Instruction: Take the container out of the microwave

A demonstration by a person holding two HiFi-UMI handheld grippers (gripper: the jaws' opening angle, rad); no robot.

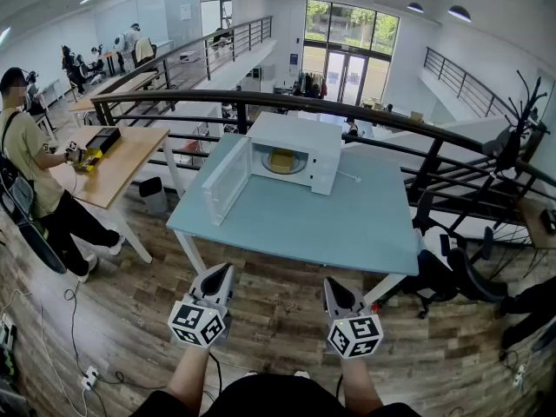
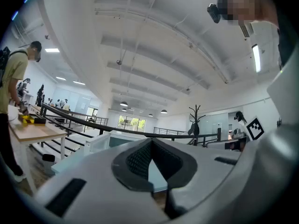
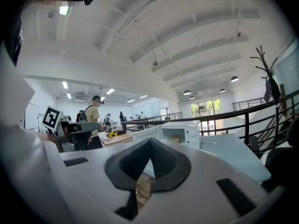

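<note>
A white microwave (image 1: 295,146) stands at the far side of a light blue table (image 1: 304,220), its door (image 1: 226,179) swung wide open to the left. Inside it sits a yellowish container (image 1: 282,160). Both grippers hang low in front of the table's near edge, well short of the microwave. My left gripper (image 1: 221,278) is shut and empty, its tips meeting in the left gripper view (image 2: 150,141). My right gripper (image 1: 335,290) is also shut with nothing held. In the right gripper view, beyond the right gripper (image 3: 150,140), the microwave (image 3: 184,132) and the container (image 3: 176,137) show.
A person (image 1: 30,168) stands at a wooden desk (image 1: 117,159) on the left. A black railing (image 1: 365,111) runs behind the table. An office chair (image 1: 460,272) and a coat rack (image 1: 521,124) are at the right. Cables lie on the wood floor (image 1: 61,337).
</note>
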